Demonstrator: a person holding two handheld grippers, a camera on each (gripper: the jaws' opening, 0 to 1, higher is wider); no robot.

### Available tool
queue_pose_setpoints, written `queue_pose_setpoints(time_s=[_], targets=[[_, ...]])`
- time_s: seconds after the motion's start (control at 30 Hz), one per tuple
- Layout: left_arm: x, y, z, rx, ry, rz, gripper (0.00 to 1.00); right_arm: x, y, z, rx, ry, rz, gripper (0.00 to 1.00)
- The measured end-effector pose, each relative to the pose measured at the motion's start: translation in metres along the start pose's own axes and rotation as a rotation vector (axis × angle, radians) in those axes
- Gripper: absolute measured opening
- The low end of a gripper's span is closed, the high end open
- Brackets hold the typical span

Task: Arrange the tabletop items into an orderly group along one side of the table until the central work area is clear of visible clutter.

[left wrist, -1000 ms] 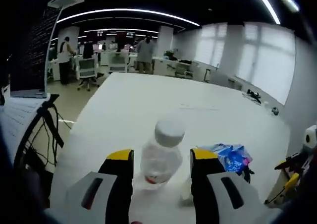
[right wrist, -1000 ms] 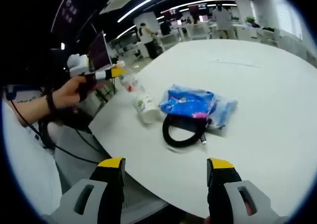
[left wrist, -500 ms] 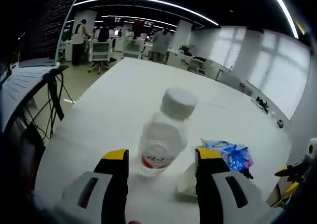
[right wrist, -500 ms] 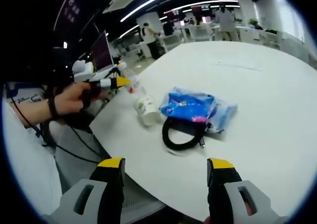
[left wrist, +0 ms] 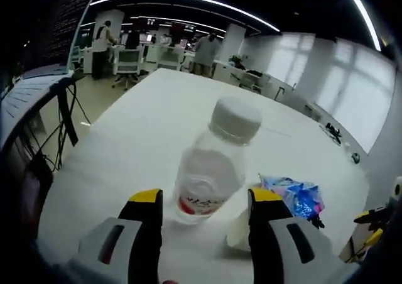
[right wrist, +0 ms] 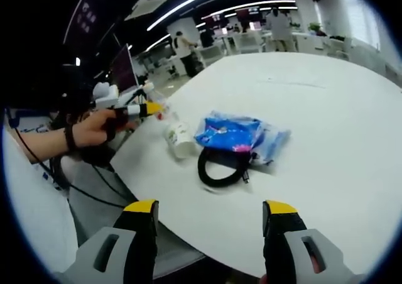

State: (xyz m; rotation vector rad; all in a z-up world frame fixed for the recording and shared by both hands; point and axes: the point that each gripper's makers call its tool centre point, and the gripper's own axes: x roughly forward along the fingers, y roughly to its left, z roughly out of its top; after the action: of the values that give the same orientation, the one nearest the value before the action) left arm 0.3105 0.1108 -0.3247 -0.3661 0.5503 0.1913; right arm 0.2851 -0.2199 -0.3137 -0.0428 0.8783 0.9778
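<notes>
The bottle [left wrist: 210, 171] is clear plastic with a white cap and a red-and-white label low on its body. It stands upright on the white table [left wrist: 157, 127], between the jaws of the left gripper [left wrist: 201, 202], at 6 o'clock in the left gripper view; whether the jaws touch it I cannot tell. Its base is hidden behind them. At its 4 o'clock lies a white paper cup [left wrist: 239, 230], half hidden by the jaw, and at 3 o'clock a blue packet [left wrist: 295, 196].

In the right gripper view the cup [right wrist: 179, 138] lies on its side, the packet [right wrist: 235, 136] overlaps a black cable coil [right wrist: 220, 168], and the bottle is hard to make out behind the left gripper [right wrist: 147, 110]. The right gripper [right wrist: 210, 221] hangs wide apart, holding nothing.
</notes>
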Motion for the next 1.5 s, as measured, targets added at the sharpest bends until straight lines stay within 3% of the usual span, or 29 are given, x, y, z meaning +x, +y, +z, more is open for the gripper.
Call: queue_pose_setpoints(time_s=[0.23,0.47,0.53,0.57,0.77,1.5], targets=[[0.009,-0.002,-0.008,0.006,0.018,0.001,0.54,-0.003,-0.003,-0.002,0.005,0.006,-0.009,0.68],[0.016,0.002,0.001,0.025,0.011,0.01,0.53,-0.004,-0.003,-0.002,0.004,0.01,-0.01,0.68],[0.017,-0.002,0.006,0.016,-0.023,-0.02,0.42,-0.002,-0.003,-0.001,0.001,0.012,-0.009,0.68],[0.02,0.005,0.011,0.044,-0.049,0.003,0.4,-0.003,-0.004,-0.001,0.001,0.012,-0.01,0.69],[0.018,0.011,0.011,0.065,-0.032,0.009,0.34,-0.002,-0.004,0.001,0.001,0.011,-0.008,0.68],[0.008,0.015,0.016,0.077,-0.016,0.007,0.33,0.001,0.0,0.0,0.006,0.017,0.0,0.68]])
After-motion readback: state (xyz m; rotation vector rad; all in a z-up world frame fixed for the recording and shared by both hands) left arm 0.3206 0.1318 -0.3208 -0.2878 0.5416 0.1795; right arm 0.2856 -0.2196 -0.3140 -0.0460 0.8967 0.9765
